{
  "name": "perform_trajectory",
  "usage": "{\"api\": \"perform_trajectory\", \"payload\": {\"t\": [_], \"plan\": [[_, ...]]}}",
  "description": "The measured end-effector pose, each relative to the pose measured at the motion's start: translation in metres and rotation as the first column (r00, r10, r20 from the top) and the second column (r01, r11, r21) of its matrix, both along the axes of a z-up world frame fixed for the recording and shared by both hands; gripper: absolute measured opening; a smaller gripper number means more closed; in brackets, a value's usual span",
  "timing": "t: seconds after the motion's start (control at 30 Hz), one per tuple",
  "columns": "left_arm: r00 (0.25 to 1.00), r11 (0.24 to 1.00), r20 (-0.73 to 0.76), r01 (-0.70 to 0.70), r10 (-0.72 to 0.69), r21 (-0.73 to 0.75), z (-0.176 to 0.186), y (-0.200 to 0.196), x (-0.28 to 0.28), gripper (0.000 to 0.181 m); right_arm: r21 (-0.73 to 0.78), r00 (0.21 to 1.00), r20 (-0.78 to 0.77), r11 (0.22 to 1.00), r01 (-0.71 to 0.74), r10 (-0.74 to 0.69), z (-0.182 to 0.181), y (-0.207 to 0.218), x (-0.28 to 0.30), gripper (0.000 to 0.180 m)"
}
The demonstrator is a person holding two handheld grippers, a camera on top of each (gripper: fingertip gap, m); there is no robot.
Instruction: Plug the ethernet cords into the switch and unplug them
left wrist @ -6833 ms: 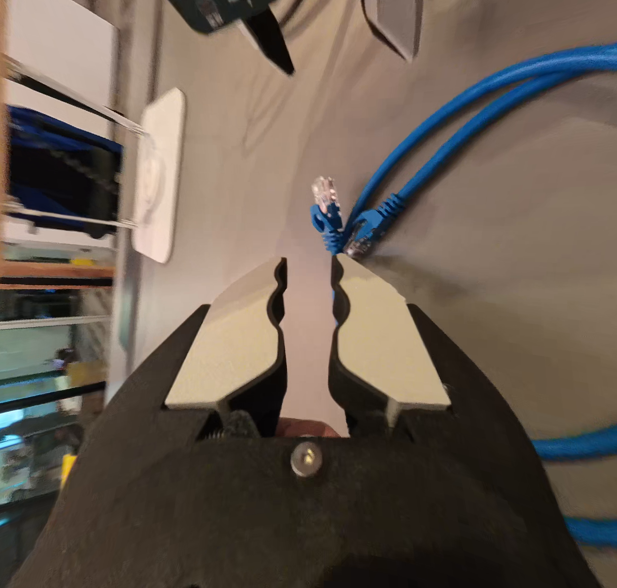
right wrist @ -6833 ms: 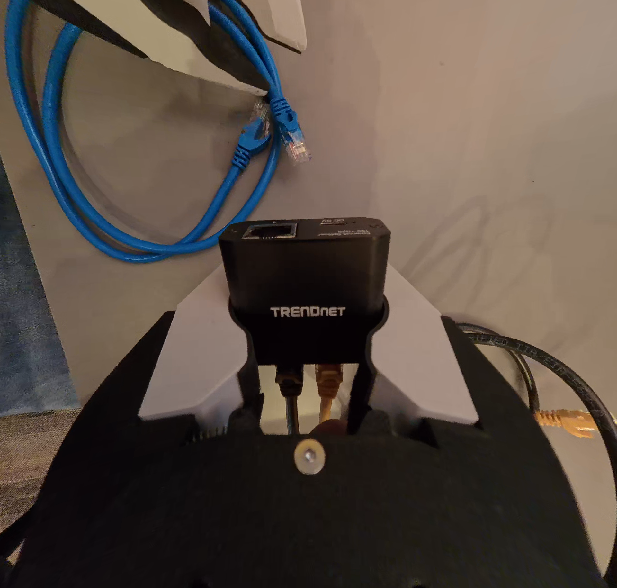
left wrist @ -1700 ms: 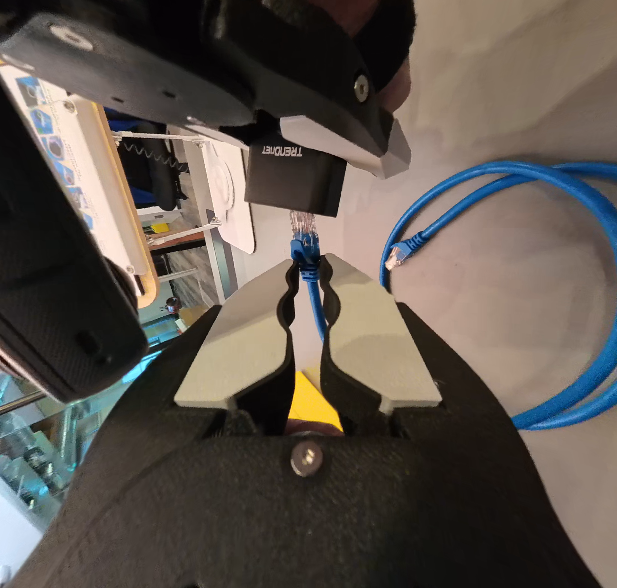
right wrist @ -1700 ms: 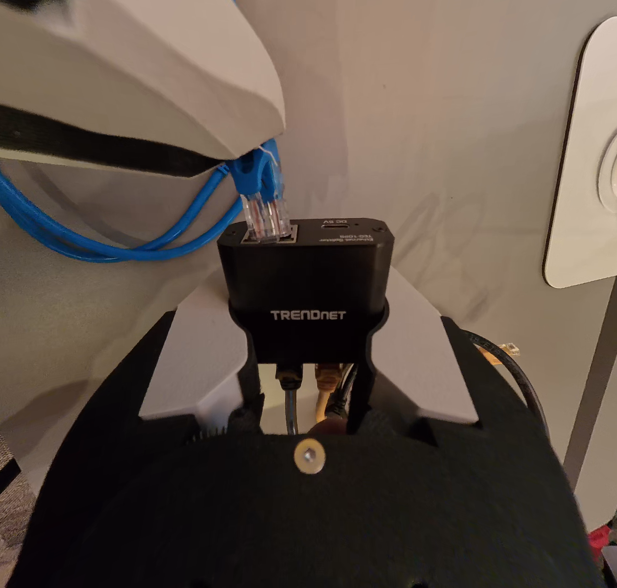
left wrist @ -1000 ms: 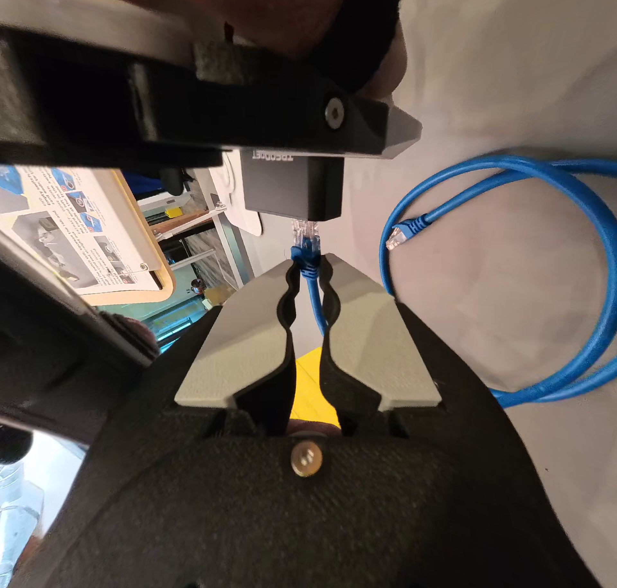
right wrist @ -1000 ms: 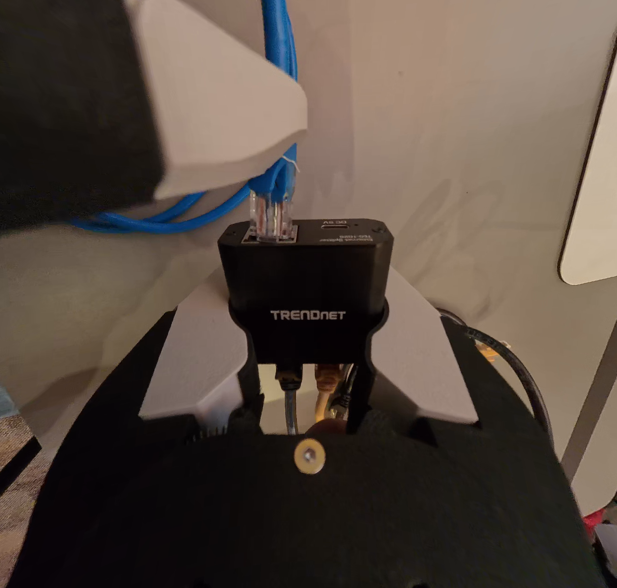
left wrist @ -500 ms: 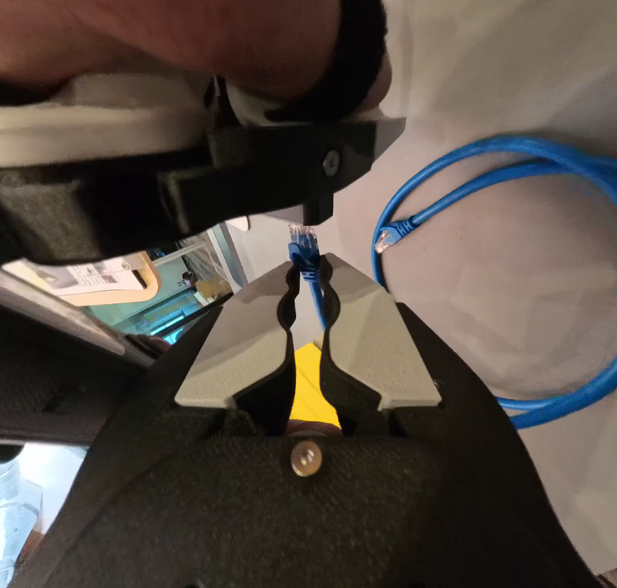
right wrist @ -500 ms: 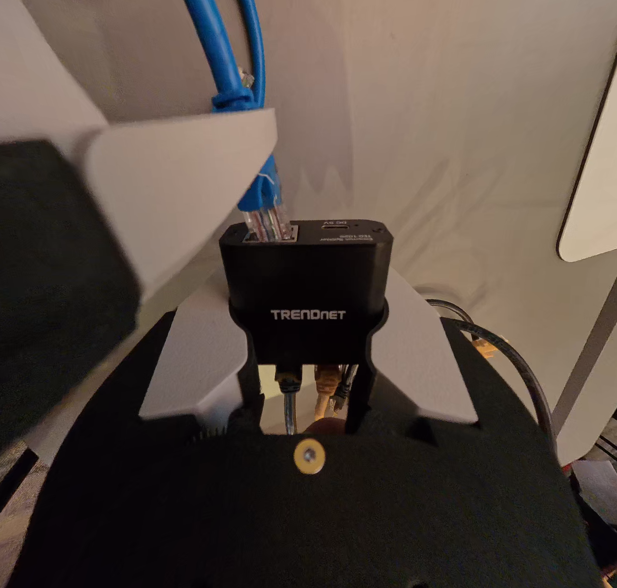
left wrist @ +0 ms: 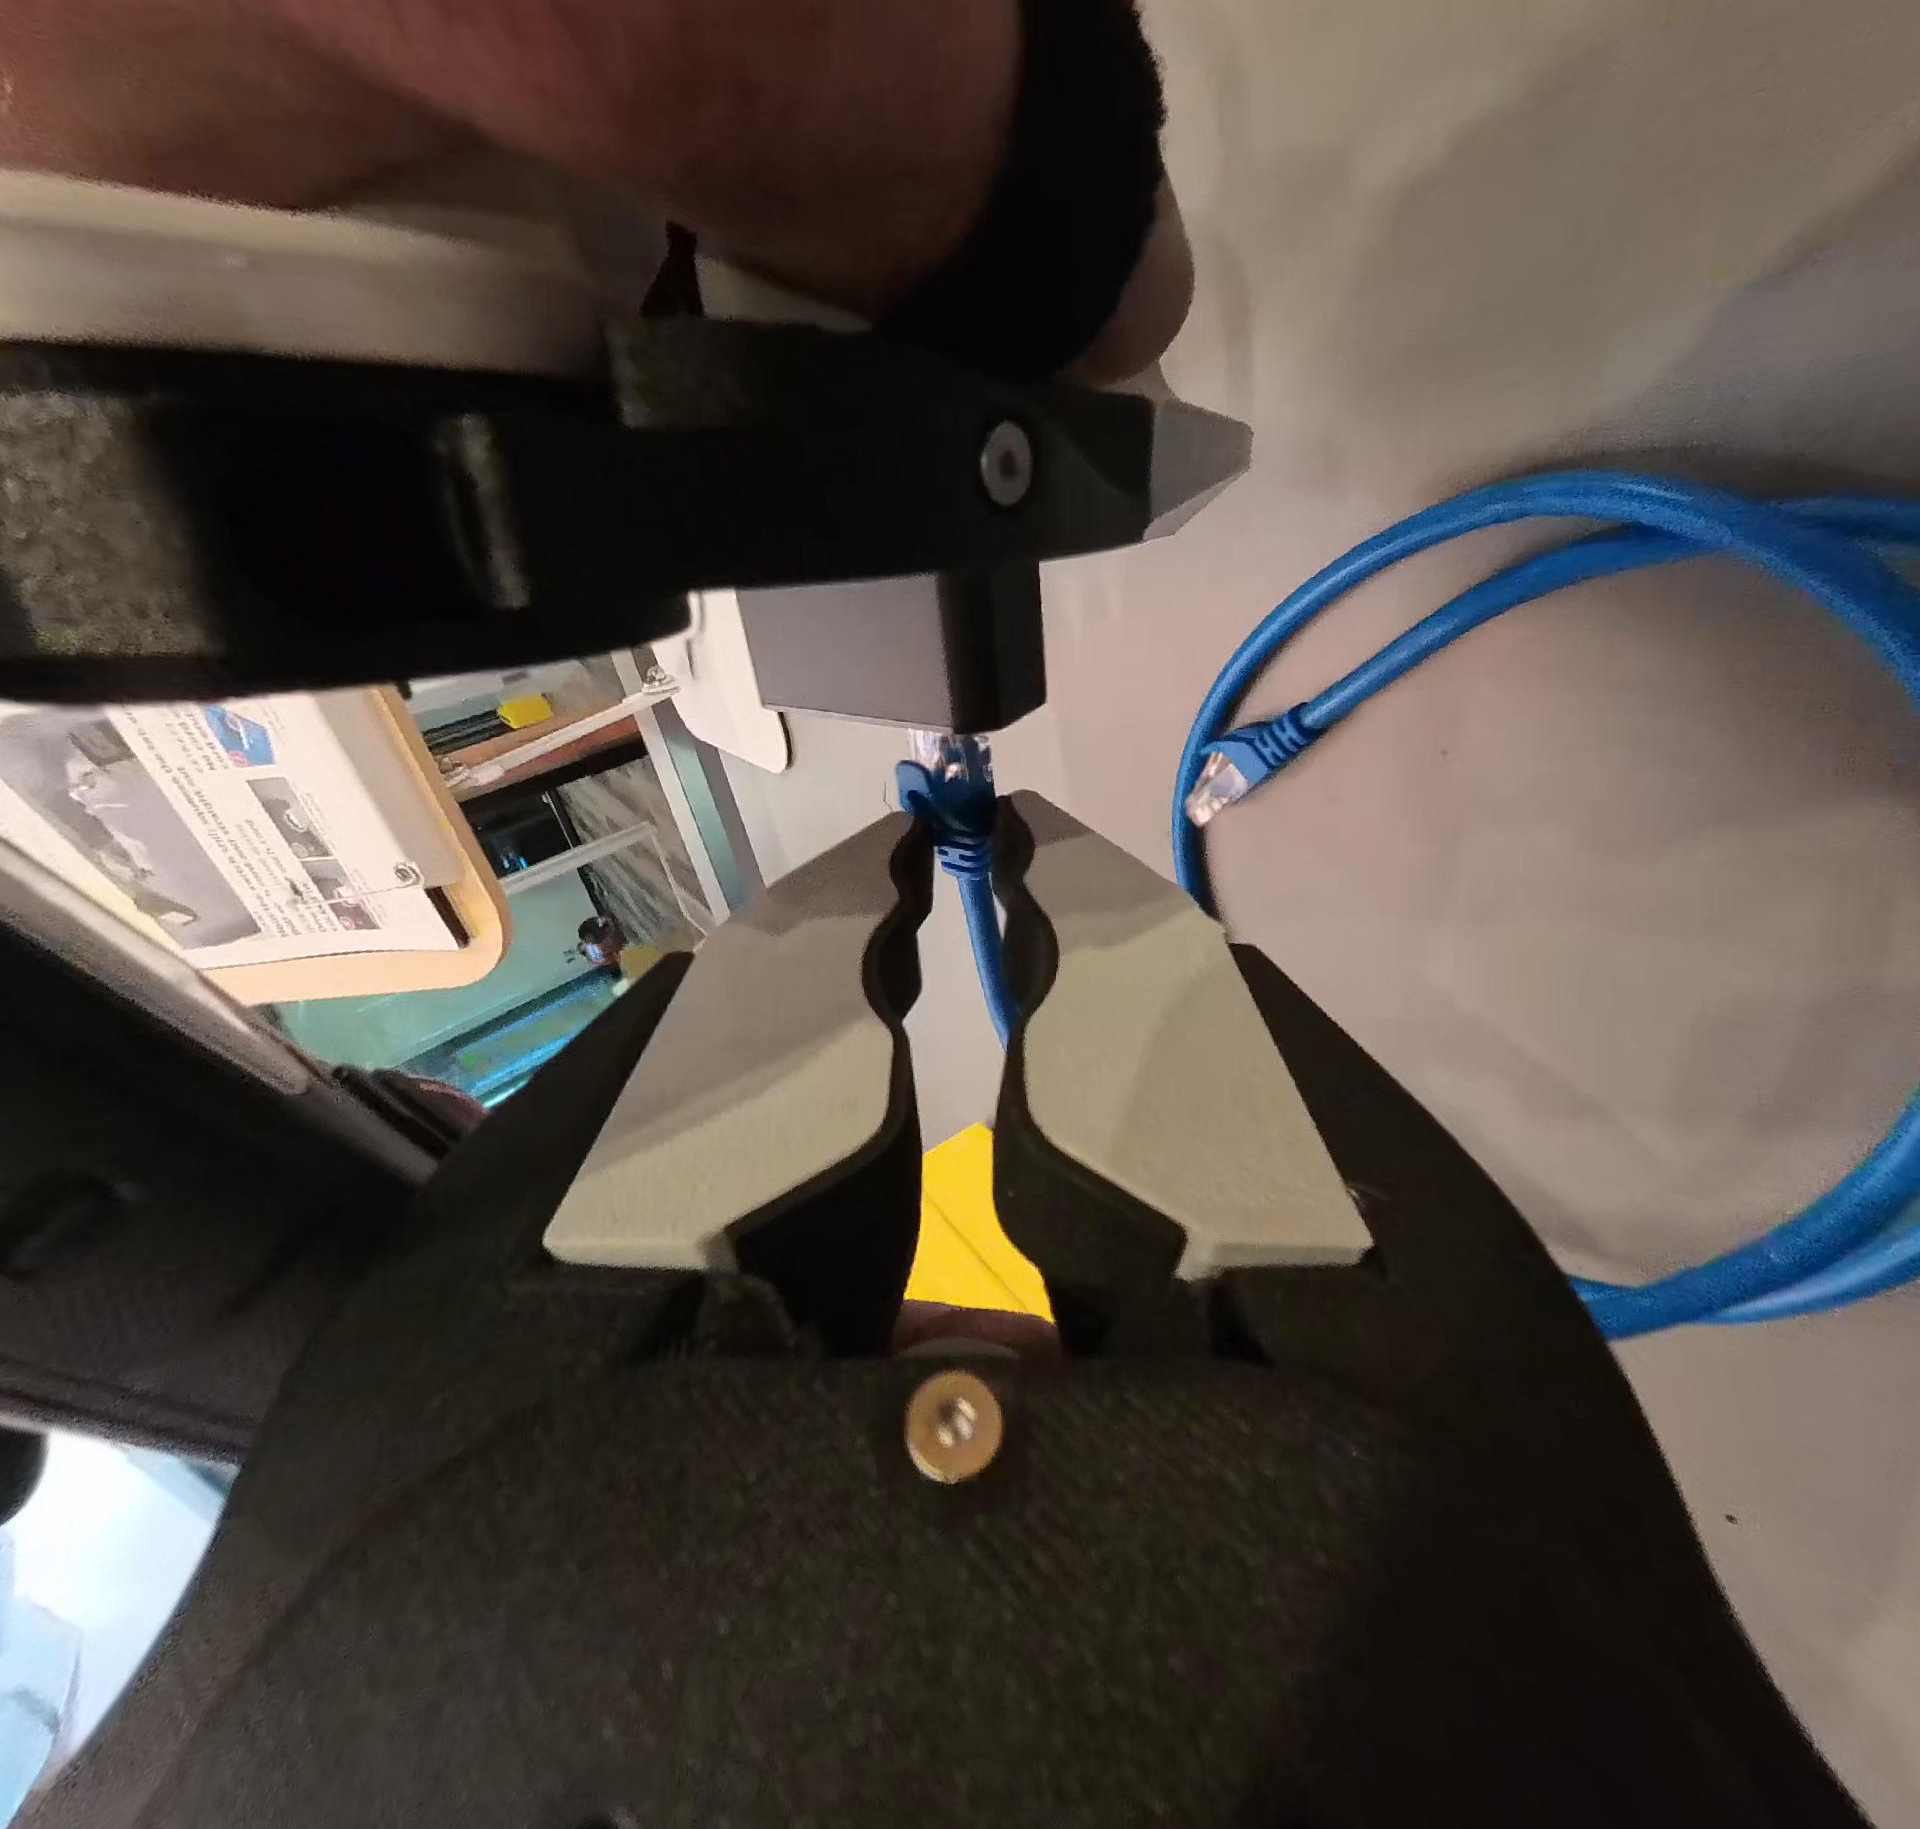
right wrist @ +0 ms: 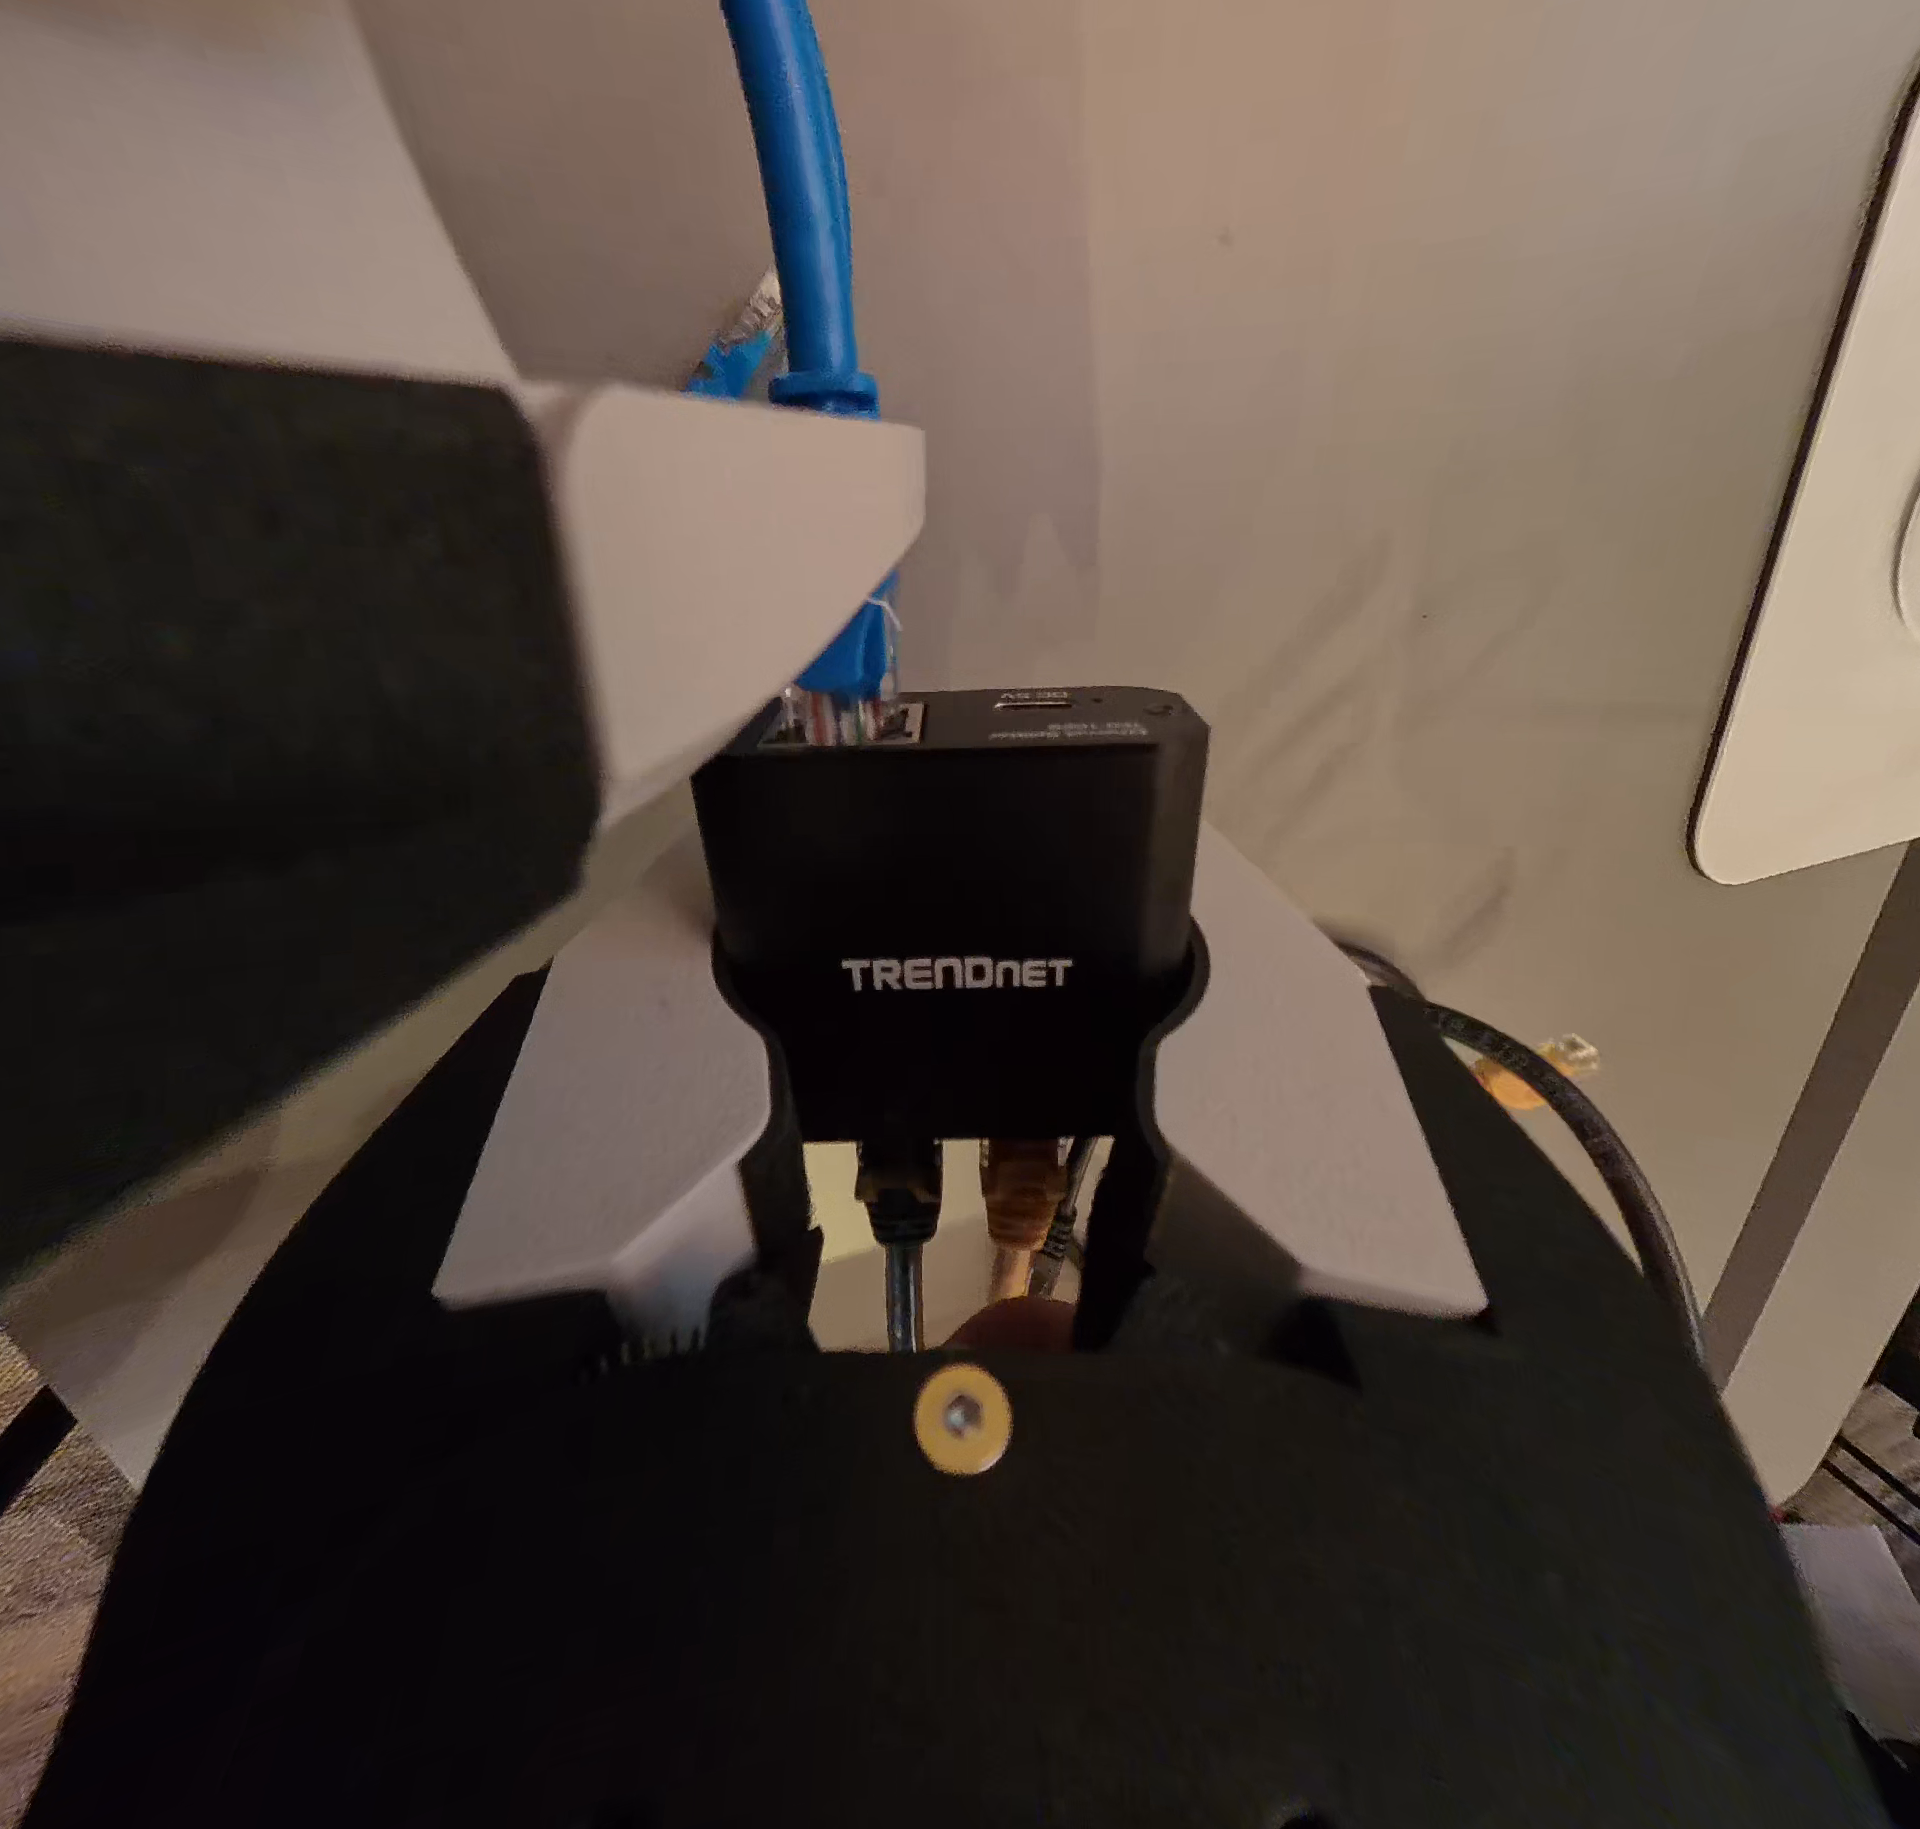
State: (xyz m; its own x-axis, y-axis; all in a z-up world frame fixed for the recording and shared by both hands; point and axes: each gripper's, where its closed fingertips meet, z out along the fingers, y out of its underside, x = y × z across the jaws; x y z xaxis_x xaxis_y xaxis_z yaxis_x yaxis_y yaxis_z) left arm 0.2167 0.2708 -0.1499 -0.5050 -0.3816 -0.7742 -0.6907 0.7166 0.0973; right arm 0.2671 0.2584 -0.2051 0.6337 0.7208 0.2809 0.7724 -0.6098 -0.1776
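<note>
The blue plug (right wrist: 847,704) has entered the switch (right wrist: 951,844) port.

Left tongs (left wrist: 958,823): jaws nearly closed, pinching a blue cord just behind its plug, tips pointing to 12 o'clock.
Right tongs (right wrist: 951,958): jaws clamped on both sides of a black switch.
Hand (left wrist: 499,65): wrapped over the right tongs, at 11 o'clock in the left wrist view.

Surface: pale grey cloth-covered table (left wrist: 1558,221) | Laid on it: looped blue ethernet cable (left wrist: 1455,574), free plug (left wrist: 1242,766) resting flat
</note>
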Motion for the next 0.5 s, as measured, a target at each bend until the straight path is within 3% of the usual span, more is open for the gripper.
{"api": "perform_trajectory", "payload": {"t": [0.33,0.43,0.5], "plan": [[0.999,0.999,0.045,-0.023,0.025,-0.032,0.004,0.000,0.000,0.010,0.014,1.000,-0.017,1.000,0.013,-0.013,0.005,0.002,-0.004,0.069],[0.985,0.997,0.174,0.000,0.013,-0.073,0.024,0.001,0.002,0.013,0.073,0.995,-0.100,0.997,0.034,-0.027,0.017,0.006,-0.005,0.069],[0.960,0.995,0.280,0.016,0.012,-0.099,0.048,0.000,0.000,0.035,0.110,0.992,-0.117,0.993,0.051,-0.038,0.030,0.007,-0.002,0.069]]}}
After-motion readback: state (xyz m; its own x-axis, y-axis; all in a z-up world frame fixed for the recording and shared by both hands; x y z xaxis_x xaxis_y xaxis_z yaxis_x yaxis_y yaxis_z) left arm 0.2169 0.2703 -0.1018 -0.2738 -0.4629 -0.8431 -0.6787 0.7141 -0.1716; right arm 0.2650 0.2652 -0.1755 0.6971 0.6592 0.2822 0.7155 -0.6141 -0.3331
